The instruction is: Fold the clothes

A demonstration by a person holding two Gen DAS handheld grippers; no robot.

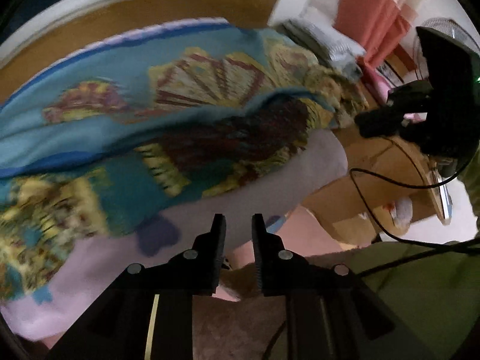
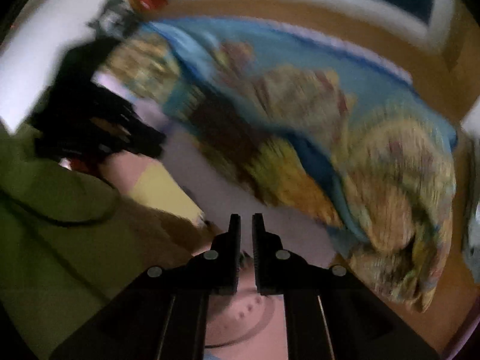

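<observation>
A blue garment (image 1: 180, 105) printed with yellow and maroon fan shapes lies spread and partly bunched on a pale lilac sheet (image 1: 90, 270). My left gripper (image 1: 239, 220) hovers over the sheet's near edge, short of the cloth, its jaws slightly apart with nothing between them. The right wrist view shows the same garment (image 2: 300, 120), blurred, with a rumpled heap at its right end. My right gripper (image 2: 246, 219) is above the lilac sheet (image 2: 186, 156), its jaws a narrow gap apart and empty. Each view shows the other gripper as a dark shape at the garment's far corner (image 1: 420, 105) (image 2: 90, 126).
A wooden bed frame (image 1: 120, 21) curves behind the cloth. A pink curtain (image 1: 375, 15), a fan (image 1: 441, 30) and a cardboard box (image 1: 360, 186) stand to the right. A black cable (image 1: 375, 204) hangs across. A person's green clothing (image 2: 45, 225) fills the left.
</observation>
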